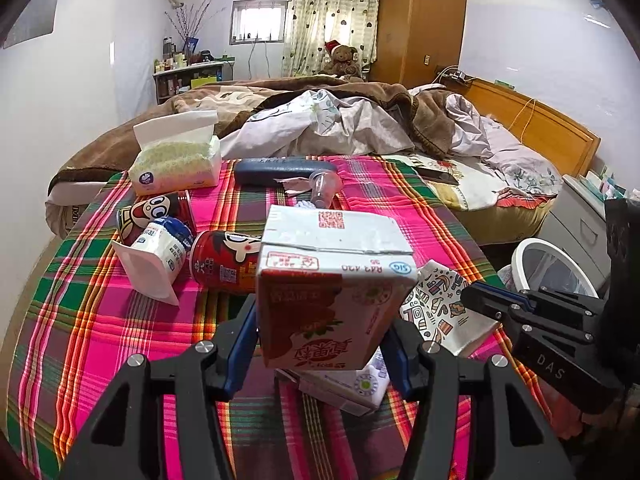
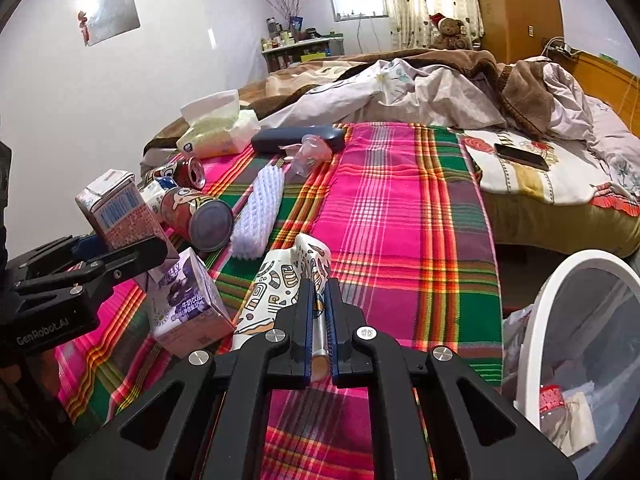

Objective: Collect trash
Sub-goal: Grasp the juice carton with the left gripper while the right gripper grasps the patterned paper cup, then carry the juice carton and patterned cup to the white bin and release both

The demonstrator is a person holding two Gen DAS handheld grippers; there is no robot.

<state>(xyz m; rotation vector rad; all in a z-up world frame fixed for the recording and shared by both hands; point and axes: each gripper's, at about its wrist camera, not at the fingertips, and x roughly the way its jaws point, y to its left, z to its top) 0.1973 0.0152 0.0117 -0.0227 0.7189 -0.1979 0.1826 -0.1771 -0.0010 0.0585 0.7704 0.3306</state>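
My left claw [image 1: 324, 340] is clamped on a pink carton [image 1: 332, 280], lifted off the plaid cloth [image 1: 100, 320]. My right claw [image 2: 319, 312] pinches the edge of a patterned paper cup [image 2: 276, 280] lying flattened on that cloth.

Just under the pink carton sits a purple carton [image 2: 188, 308], right beside the cup. Behind these lie a red can [image 2: 196, 212] on its side, a second can [image 2: 188, 172] further back, a yogurt cup [image 1: 160, 252] leaning between them, and a white brush [image 2: 260, 208] lying lengthwise next to the near can. Further off I see a tissue pack [image 1: 176, 156], a dark case [image 1: 284, 170] and a clear plastic cup [image 1: 324, 188] touching the case.

The cloth covers the foot of a bed [image 1: 540, 128] with rumpled bedding [image 1: 360, 120]; a phone [image 2: 522, 156] lies on the pillow area. A white-rimmed bin [image 2: 560, 320] stands to my right, with some waste inside that I can't identify. A teddy bear [image 1: 342, 60] sits by the curtain [image 1: 332, 12], a wardrobe [image 1: 420, 20] beside it.

The purple carton is mostly hidden in the left view.
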